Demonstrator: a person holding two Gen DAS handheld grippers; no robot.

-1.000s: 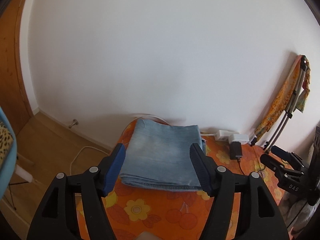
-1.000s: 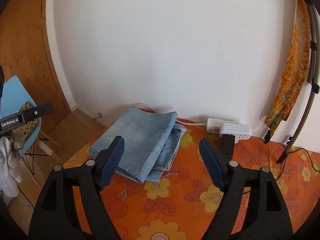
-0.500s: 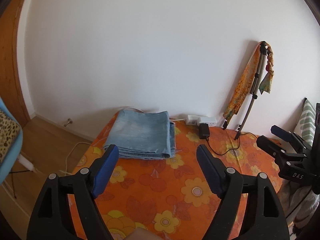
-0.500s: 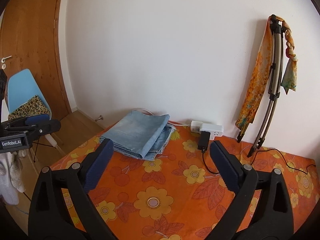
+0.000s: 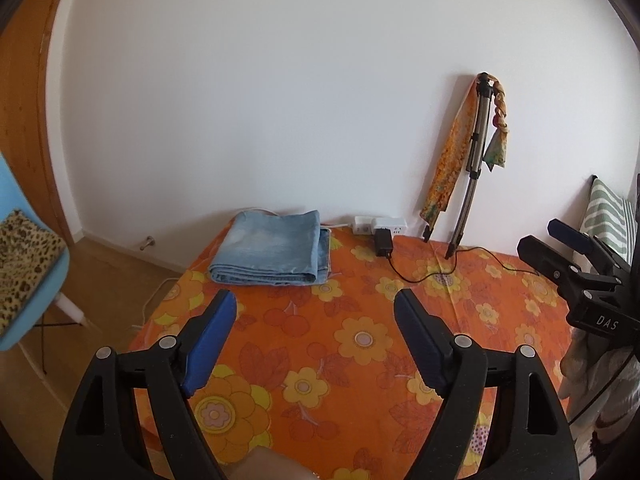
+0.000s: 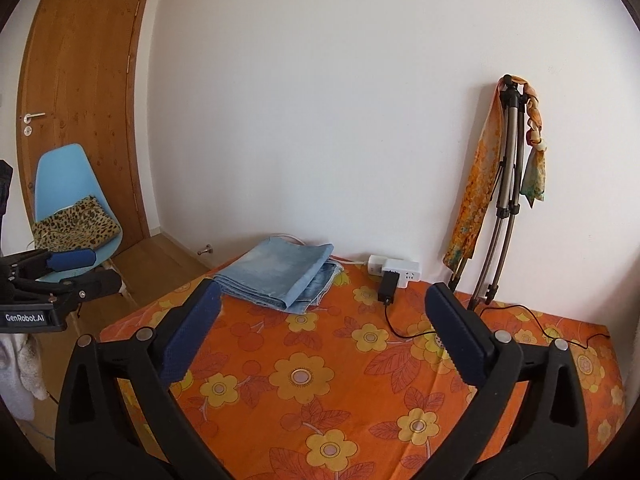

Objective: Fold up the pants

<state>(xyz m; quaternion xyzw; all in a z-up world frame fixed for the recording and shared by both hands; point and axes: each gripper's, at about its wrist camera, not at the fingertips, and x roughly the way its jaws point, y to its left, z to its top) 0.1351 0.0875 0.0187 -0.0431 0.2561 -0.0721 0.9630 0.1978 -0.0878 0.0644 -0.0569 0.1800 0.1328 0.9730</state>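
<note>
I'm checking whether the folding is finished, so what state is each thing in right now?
jeans: folded into a flat stack, lying at the far corner of the flowered cloth, nothing touching them.
left gripper: jaws open, nothing between them.
right gripper: jaws just opened wider, nothing between them.
black adapter: plugged into the white power strip.
door: shut.
tripod: folded, leaning on the wall.

orange floral bed [image 6: 360, 392] carries folded jeans [image 6: 280, 276], white power strip [image 6: 394, 269], perhaps a charger [image 6: 388, 290].
</note>
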